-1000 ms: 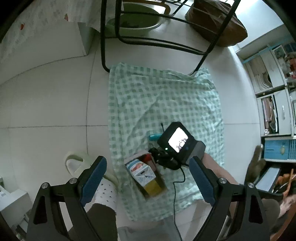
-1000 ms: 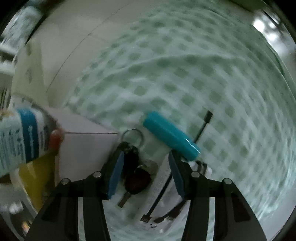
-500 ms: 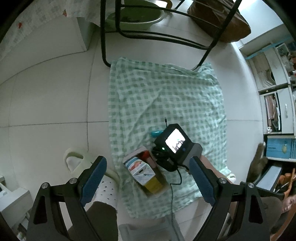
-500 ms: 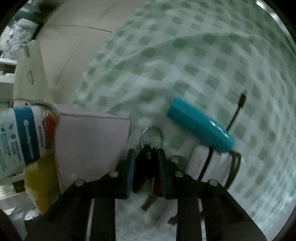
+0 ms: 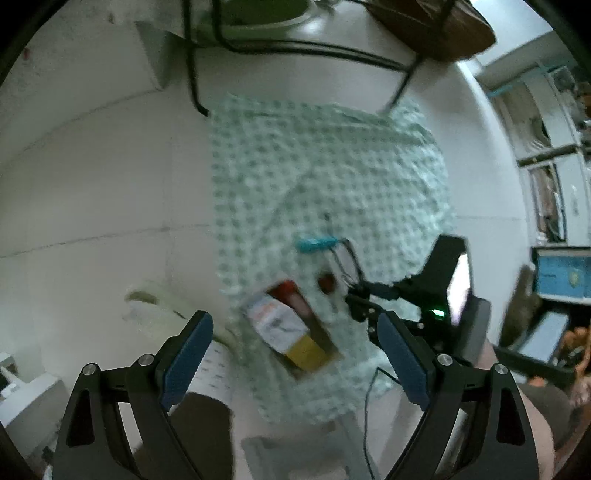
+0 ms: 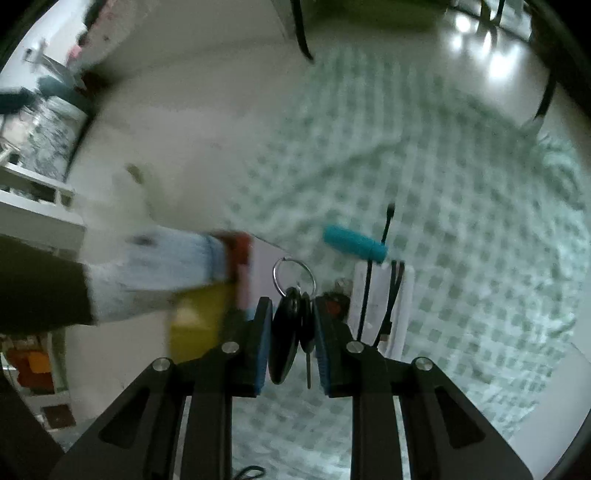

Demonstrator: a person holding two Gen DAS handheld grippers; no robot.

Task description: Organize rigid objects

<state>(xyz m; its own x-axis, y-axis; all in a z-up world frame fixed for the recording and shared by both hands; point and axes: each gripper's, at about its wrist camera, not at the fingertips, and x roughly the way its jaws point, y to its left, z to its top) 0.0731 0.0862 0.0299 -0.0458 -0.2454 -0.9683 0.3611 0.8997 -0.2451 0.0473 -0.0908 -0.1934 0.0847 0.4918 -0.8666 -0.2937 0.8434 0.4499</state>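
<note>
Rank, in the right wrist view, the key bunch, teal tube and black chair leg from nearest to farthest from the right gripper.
1. Key bunch: clamped between the right gripper's fingers.
2. Teal tube: ahead, slightly right, lying on the checked cloth.
3. Black chair leg: far ahead at the cloth's far edge.

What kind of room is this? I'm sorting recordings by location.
Probably a lived-in home: a checked cloth spread on the tiled floor, shelves at the side, and a slipper.

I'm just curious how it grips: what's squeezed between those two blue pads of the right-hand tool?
In the right wrist view, a bunch of keys on a metal ring is pinched between the right gripper pads, above the green checked cloth.
</note>
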